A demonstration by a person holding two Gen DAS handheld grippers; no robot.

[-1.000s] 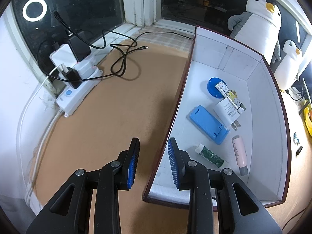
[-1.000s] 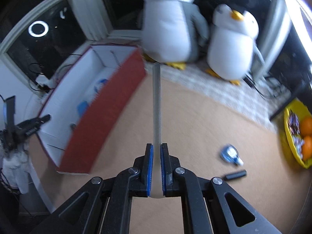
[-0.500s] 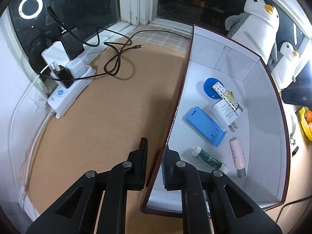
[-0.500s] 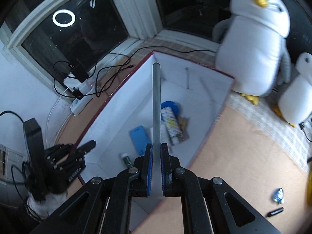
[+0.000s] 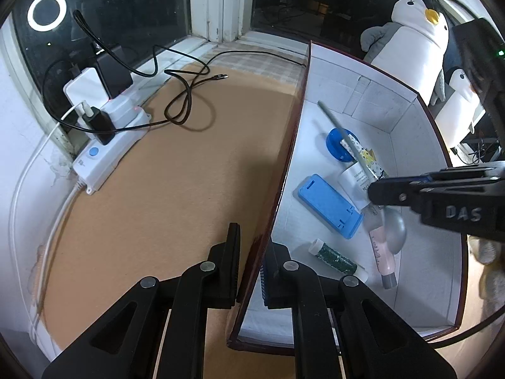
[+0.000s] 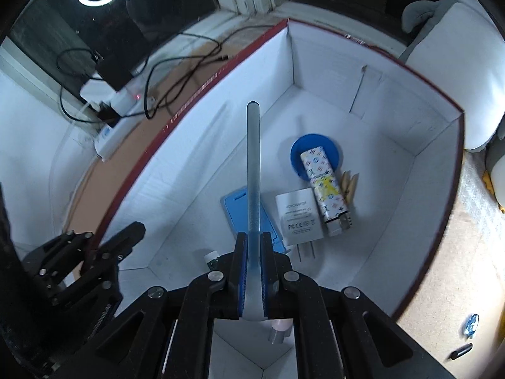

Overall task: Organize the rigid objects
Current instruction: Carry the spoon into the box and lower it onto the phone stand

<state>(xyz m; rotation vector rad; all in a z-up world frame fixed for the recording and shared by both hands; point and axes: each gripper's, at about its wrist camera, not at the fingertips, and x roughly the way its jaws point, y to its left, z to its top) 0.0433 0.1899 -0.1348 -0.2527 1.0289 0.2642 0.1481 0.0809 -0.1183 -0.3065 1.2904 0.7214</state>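
The left hand-held gripper (image 5: 251, 263) points steeply down, its jaws clamped on the box wall (image 5: 277, 186) at 6 o'clock of its view. The right hand-held gripper (image 6: 252, 271) also tilts down, jaws closed on a spoon (image 6: 253, 170) whose handle points to 12 o'clock.

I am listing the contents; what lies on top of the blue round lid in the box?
The patterned lighter lies across the blue round lid, one end on it. The lid's part beneath is covered.
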